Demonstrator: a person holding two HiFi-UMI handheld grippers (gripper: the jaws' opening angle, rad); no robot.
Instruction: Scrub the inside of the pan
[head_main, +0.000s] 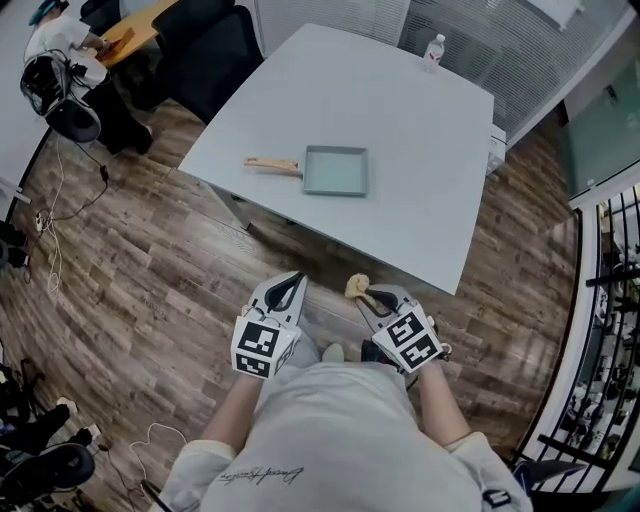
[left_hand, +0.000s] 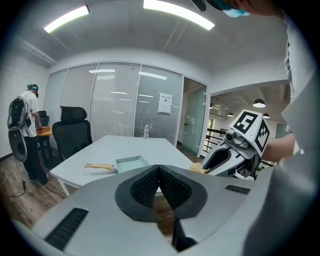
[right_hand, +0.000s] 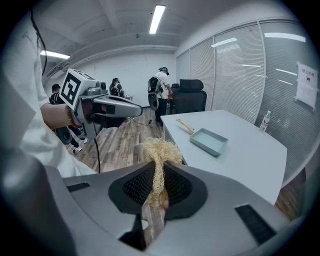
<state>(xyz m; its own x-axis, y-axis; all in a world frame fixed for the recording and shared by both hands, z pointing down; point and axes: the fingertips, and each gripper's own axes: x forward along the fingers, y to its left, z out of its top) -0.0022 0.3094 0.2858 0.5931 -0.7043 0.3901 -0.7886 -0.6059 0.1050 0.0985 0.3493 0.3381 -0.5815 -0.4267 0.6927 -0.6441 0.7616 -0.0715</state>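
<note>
A rectangular pale blue-green pan (head_main: 336, 170) with a wooden handle (head_main: 271, 164) lies on the white table (head_main: 400, 120), handle to the left; the pan (left_hand: 129, 163) and the pan (right_hand: 208, 140) show small in both gripper views. My right gripper (head_main: 368, 301) is shut on a straw-coloured fibre scrubber (head_main: 357, 287), whose tuft sticks out past the jaws as the scrubber (right_hand: 159, 152). My left gripper (head_main: 287, 290) is shut with nothing in it; the left gripper (left_hand: 159, 169) shows its pads meeting. Both grippers hang over the wood floor, short of the table's near edge.
A water bottle (head_main: 433, 51) stands at the table's far side. Black office chairs (head_main: 215, 55) sit at the table's far left. People stand by another desk (head_main: 125, 40) at the back left. Cables (head_main: 60, 200) trail on the floor. A black railing (head_main: 610, 330) runs along the right.
</note>
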